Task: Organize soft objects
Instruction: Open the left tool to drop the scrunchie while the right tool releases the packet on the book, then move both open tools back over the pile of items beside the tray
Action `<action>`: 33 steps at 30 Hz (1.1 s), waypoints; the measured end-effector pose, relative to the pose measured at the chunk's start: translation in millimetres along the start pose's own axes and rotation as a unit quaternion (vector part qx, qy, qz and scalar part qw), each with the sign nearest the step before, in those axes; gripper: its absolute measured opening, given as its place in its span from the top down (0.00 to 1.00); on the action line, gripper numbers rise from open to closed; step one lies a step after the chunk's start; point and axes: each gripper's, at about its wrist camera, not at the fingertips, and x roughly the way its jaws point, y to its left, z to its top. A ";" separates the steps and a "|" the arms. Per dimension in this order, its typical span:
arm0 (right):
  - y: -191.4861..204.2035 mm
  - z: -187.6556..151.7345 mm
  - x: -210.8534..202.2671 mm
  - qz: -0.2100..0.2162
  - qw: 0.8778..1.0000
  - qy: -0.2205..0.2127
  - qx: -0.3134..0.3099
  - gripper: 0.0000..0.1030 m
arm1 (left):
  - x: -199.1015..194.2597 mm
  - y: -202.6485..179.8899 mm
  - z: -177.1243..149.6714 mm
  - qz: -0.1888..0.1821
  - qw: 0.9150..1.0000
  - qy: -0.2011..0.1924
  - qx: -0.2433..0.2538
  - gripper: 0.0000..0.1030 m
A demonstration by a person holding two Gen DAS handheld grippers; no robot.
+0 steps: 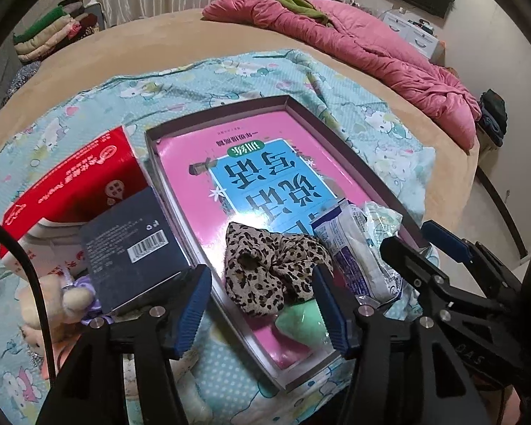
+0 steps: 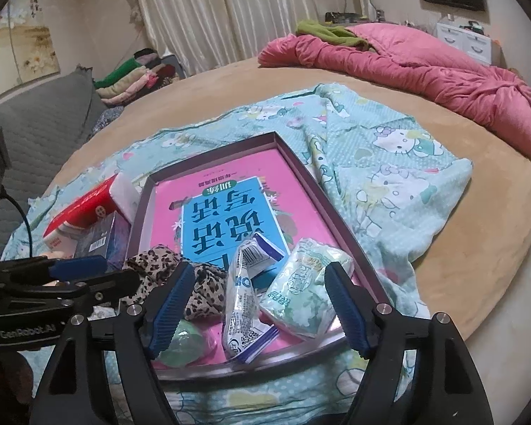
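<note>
Left wrist view: my left claw (image 1: 262,306) stands abt half open w/ nothing gripped, blue pads either side of the leopard scrunchie (image 1: 270,269) but not pressing it. Scrunchie lies in the tray (image 1: 340,134), near end, on a glossy pink book cover (image 1: 194,191). I judge it v. light, all give, no stiff part; best pinch is across the gathered fabric ring, anywhere, and it'll squash flat. Green soft pad (image 1: 299,320) sits just behind it, spongy I'd guess.

Right view: right claw (image 2: 256,304) is wide open, empty, straddling the white-blue wipes pack (image 2: 242,304) and the green tissue pack (image 2: 304,294). Both look light, film-wrapped, so slippery; I'd grab mid-body, not the crimped ends.

Beside the tray: red tissue pack (image 1: 78,180), dark blue box (image 1: 131,244), plush toy (image 1: 53,301).

All rests on a printed blue sheet (image 2: 389,184) over a tan bed (image 2: 212,99), soft, saggy footing. Pink duvet (image 2: 424,71) at far side, curtains (image 2: 212,10), folded clothes (image 2: 131,74).
</note>
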 end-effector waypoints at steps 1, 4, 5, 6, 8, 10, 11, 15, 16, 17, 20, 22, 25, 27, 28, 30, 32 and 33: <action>0.4 -0.2 -0.3 -0.001 1.000 0.000 -0.001 0.24 | -1.6 0.2 -0.6 0.001 1.000 -0.001 0.000 0.41; 1.9 -0.4 -1.5 -0.004 1.000 -0.002 -0.005 0.24 | -7.2 1.9 -2.5 0.005 1.000 -0.005 0.000 0.38; 2.8 -0.3 -1.6 -0.004 1.000 -0.002 -0.006 0.24 | -9.2 2.5 -3.4 0.005 1.000 -0.006 0.000 0.37; 3.6 -0.5 -1.9 -0.006 1.000 -0.002 -0.008 0.23 | -11.3 3.1 -4.2 0.006 1.000 -0.008 0.000 0.37; 5.4 -1.2 -3.0 -0.007 1.000 -0.004 -0.011 0.23 | -15.8 4.3 -6.5 0.010 1.000 -0.013 0.000 0.36; 6.9 -1.3 -4.0 -0.010 1.000 -0.006 -0.014 0.23 | -20.1 6.0 -8.9 0.012 1.000 -0.016 -0.001 0.34; 7.8 -1.5 -4.6 -0.011 1.000 -0.007 -0.017 0.22 | -22.1 6.8 -10.2 0.013 1.000 -0.017 -0.001 0.32; 11.6 -1.5 -8.7 -0.016 1.000 -0.014 -0.023 0.22 | -30.0 10.7 -14.8 0.018 1.000 -0.022 -0.005 0.31; 13.0 -1.6 -10.2 -0.017 0.999 -0.016 -0.024 0.22 | -32.2 12.1 -15.4 0.020 1.000 -0.023 -0.006 0.30; 14.3 -1.6 -11.7 -0.017 0.999 -0.019 -0.026 0.21 | -34.0 13.1 -15.3 0.021 0.999 -0.025 -0.007 0.30; 17.3 -1.4 -14.3 -0.017 0.999 -0.021 -0.030 0.21 | -43.4 19.0 -16.9 0.023 0.999 -0.035 -0.011 0.28; 19.9 -0.9 -16.3 -0.017 0.999 -0.023 -0.032 0.21 | -47.7 21.3 -18.1 0.026 0.999 -0.038 -0.013 0.22; 25.1 0.0 -18.8 -0.014 0.999 -0.025 -0.036 0.20 | -53.9 27.0 -20.3 0.028 0.999 -0.042 -0.016 0.21; 29.4 0.4 -19.8 -0.014 0.999 -0.024 -0.041 0.20 | -57.4 30.5 -21.1 0.032 0.998 -0.044 -0.020 0.21; 29.9 0.8 -20.1 -0.014 0.999 -0.024 -0.042 0.20 | -59.1 31.8 -21.4 0.034 0.998 -0.045 -0.020 0.21; 33.2 1.0 -21.2 -0.013 0.999 -0.024 -0.045 0.20 | -62.3 34.3 -22.3 0.037 0.998 -0.048 -0.022 0.21; 37.4 2.2 -23.3 -0.013 0.998 -0.026 -0.052 0.20 | -66.3 37.1 -23.0 0.038 0.998 -0.051 -0.025 0.21; 39.3 2.7 -24.7 -0.013 0.998 -0.027 -0.055 0.20 | -68.3 38.9 -23.3 0.038 0.998 -0.053 -0.026 0.21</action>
